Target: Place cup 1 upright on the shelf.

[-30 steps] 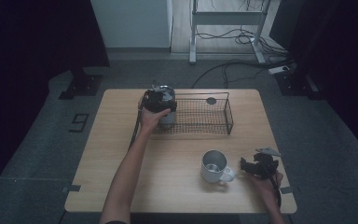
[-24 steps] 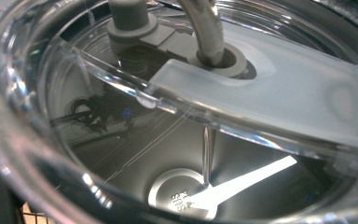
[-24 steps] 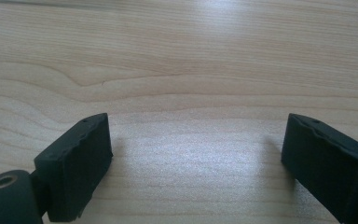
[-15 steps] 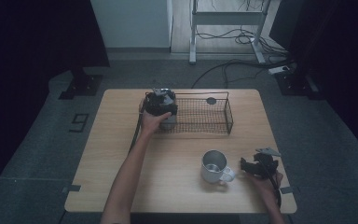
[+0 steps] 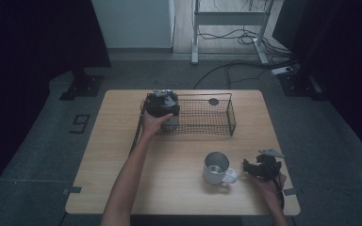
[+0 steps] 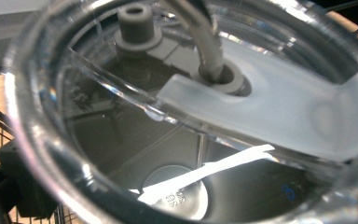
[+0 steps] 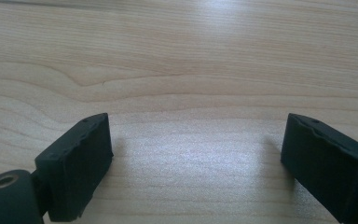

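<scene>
My left gripper [image 5: 161,104] reaches down over the left end of a black wire basket [image 5: 231,117], around a grey tumbler [image 5: 170,122] with a clear lid. In the left gripper view the lid [image 6: 261,116] with its grey stopper [image 6: 135,21] sits very close, and one black pad [image 6: 21,186] stands beside the tumbler's wall. These jaws have just been opening and are open, with the tumbler between them. My right gripper [image 5: 259,167] rests low at the table's front right. Its pads [image 7: 74,163] are open over bare wood [image 7: 196,158]. A white mug [image 5: 216,167] stands just left of it, handle toward it.
A small black disc [image 5: 213,101] lies at the basket's far side. The wooden table [image 5: 122,155] has free surface on its left half and in front of the basket. Cables and a metal stand [image 5: 226,19] are on the floor beyond.
</scene>
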Tool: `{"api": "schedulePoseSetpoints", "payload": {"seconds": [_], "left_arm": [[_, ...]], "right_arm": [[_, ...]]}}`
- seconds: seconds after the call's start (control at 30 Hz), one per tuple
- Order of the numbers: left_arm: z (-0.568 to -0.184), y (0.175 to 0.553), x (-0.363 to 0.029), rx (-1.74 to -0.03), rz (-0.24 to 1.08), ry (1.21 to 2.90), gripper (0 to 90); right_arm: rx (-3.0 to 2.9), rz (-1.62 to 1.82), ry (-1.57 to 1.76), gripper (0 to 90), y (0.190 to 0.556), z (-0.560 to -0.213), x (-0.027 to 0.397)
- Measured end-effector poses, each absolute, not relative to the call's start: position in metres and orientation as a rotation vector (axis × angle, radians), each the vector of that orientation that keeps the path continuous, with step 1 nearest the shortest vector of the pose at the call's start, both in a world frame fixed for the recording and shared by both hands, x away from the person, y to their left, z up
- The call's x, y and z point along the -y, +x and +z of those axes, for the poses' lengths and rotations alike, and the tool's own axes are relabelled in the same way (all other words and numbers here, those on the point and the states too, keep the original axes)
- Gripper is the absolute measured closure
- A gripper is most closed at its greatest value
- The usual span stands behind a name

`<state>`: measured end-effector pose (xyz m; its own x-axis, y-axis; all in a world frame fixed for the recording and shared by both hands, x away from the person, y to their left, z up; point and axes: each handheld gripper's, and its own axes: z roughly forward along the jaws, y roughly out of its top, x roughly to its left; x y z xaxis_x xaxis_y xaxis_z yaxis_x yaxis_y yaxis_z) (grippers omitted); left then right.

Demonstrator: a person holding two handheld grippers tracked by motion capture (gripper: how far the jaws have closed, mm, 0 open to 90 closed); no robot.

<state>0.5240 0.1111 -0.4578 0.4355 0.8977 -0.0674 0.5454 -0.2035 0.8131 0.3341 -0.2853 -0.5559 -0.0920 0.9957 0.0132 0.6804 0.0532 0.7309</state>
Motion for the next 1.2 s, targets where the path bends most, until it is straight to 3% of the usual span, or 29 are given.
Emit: {"api": "schedulePoseSetpoints", "payload": {"seconds": [1.2], "left_arm": [[-0.427, 0.475, -0.143, -1.136, 0.557, 1.847, 0.0]], "right_arm": [[-1.827, 0.806, 1.676, 8.4, 0.334, -0.556, 0.285]]}}
